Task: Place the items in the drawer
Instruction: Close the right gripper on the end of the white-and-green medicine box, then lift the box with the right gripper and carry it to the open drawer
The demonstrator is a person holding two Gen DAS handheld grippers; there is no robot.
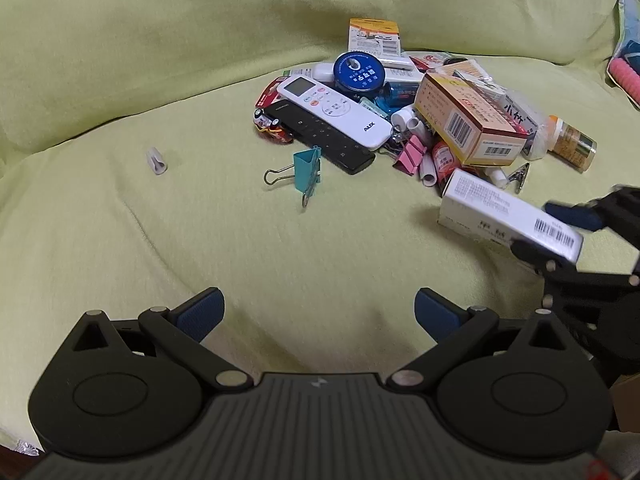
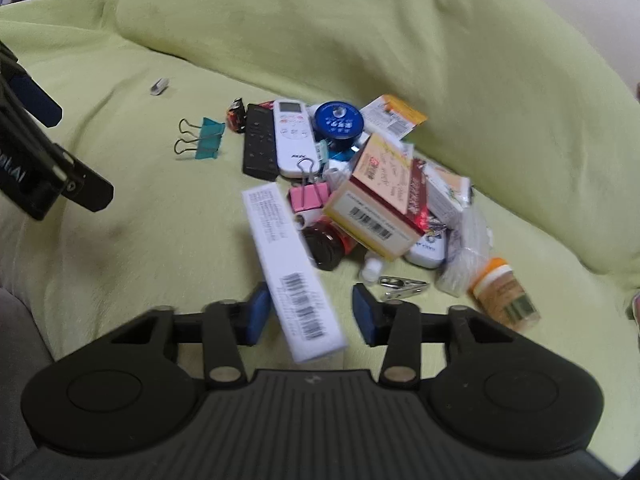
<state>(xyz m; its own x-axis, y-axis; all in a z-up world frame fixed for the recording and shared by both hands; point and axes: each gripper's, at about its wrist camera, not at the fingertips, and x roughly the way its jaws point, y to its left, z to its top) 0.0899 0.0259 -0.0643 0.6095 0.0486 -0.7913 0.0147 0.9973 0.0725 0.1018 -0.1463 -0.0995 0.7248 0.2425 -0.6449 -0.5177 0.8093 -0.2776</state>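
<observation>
A pale yellow-green cover (image 1: 160,240) fills both views. On it lie a white remote (image 1: 334,110) with a grey screen, a black remote (image 1: 320,136), a teal binder clip (image 1: 306,170), a pink binder clip (image 1: 412,152) and a blue round tin (image 1: 359,74). The long white box (image 2: 292,272) carries black barcodes; the tan box (image 1: 466,120) has a dark red stripe. Both grippers are black with blue pads (image 2: 256,312).
</observation>
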